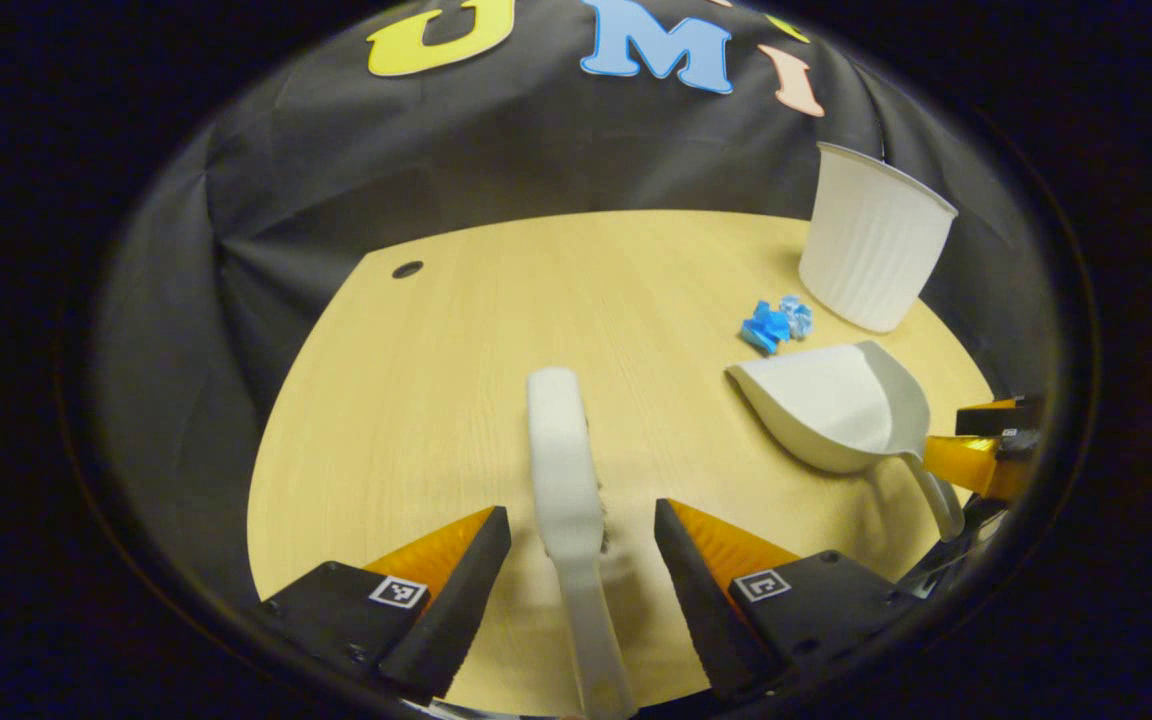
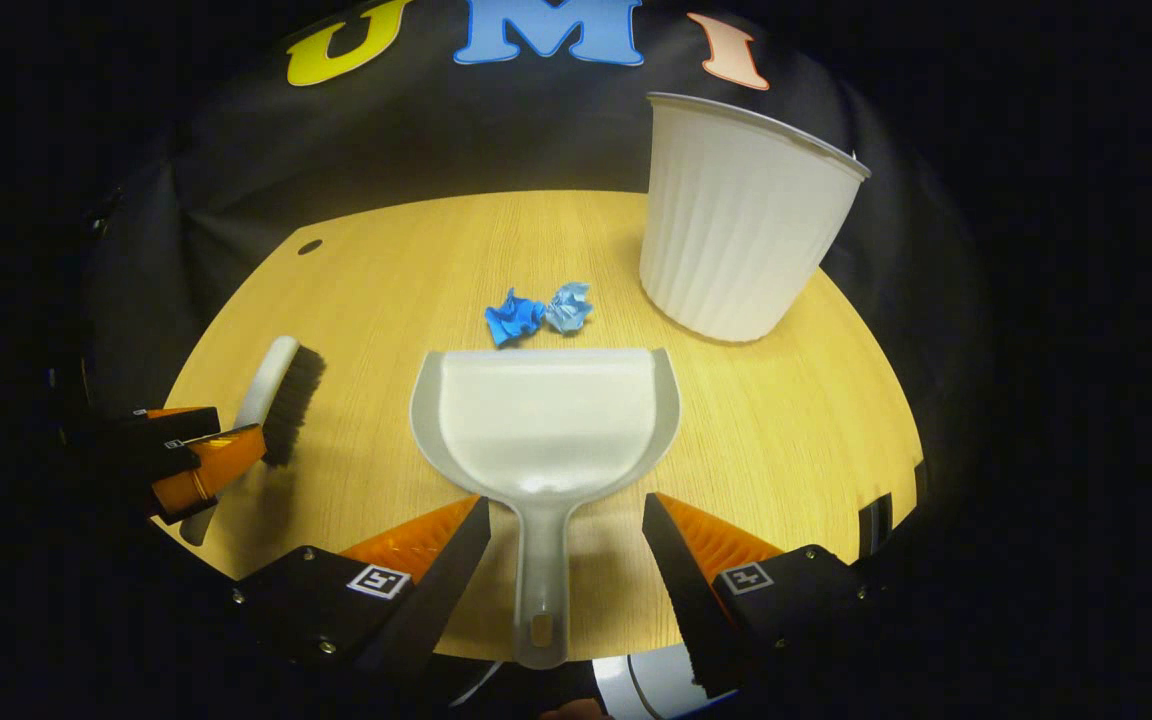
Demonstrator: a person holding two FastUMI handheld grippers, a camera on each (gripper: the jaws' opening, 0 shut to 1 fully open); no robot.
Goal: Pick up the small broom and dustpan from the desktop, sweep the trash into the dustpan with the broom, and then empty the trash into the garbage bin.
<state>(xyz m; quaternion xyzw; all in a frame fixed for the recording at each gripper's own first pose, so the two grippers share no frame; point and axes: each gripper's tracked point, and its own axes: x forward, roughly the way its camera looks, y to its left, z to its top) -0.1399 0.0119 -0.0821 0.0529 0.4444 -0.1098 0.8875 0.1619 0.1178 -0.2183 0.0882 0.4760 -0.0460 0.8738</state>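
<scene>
Handle-first, the broom (image 1: pixel 568 480) lies on the worktop (image 1: pixel 436 350) between the fingers of the left tongs (image 1: pixel 582 545), bristles turned to one side. Both fingers stand well clear of the handle; the left tongs are released and hold nothing.

The dustpan (image 2: pixel 546 420) is the landmark. Its handle points back between the fingers of the right tongs (image 2: pixel 566 540), which are likewise spread wide and touch nothing. Just beyond its front lip lie two crumpled blue scraps of trash (image 2: pixel 539 312). The garbage bin (image 2: pixel 741 225), white and ribbed, stands upright beyond the dustpan and off to its right. The broom lies to its left, near but apart.

Risks from this position, as judgements:
- Neither handle appears centred exactly between its fingers; closing off-centre could push the handle sideways or pinch it on one edge, causing the tool to twist in the grip
- A grip taken too far back on the broom handle may let the head droop
- The trash lies close to the bin; a hard sweep could scatter it past the dustpan lip
- Lifting the dustpan tilted forward would spill its load
</scene>
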